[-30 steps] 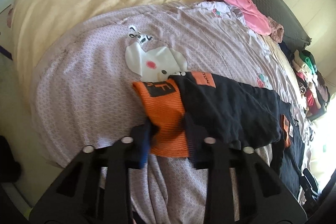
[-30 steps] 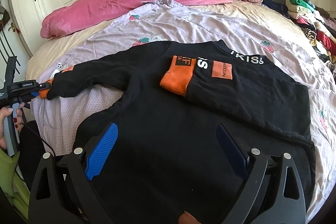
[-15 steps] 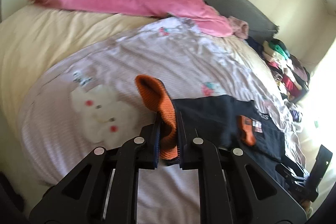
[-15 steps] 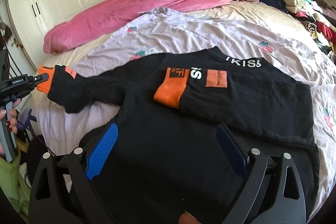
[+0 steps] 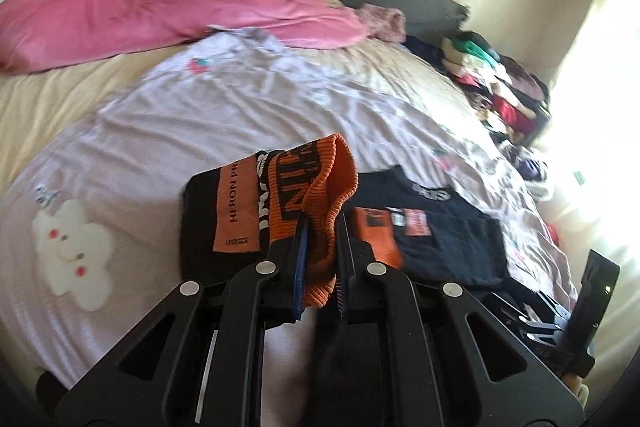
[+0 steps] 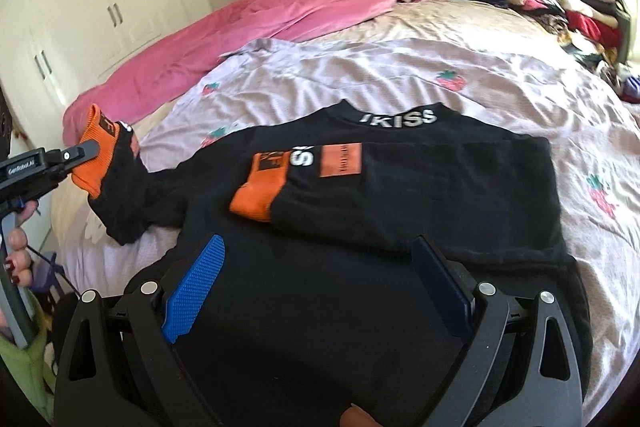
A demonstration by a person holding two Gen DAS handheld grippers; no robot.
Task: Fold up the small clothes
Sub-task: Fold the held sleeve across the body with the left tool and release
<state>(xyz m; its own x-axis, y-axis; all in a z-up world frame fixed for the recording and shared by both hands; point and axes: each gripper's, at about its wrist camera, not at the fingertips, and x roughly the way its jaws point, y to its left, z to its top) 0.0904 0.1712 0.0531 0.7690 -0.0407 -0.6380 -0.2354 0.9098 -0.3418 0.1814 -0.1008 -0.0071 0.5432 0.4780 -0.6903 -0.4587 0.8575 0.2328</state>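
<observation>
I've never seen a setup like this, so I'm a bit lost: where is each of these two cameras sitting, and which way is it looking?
Left wrist view: sits on the left hand-held gripper, looking across the bed toward the headboard; its black fingers pinch the sweater's orange cuff.
Right wrist view: sits on the right hand-held gripper, open over the black sweater; a hand shows at the left edge.
Shared: the sweater, the pink blanket, and the clothes pile.

Both wrist views look down-forward over bed (image 6: 460, 39) – close – sharing black sweater (image 6: 360, 267).
</observation>
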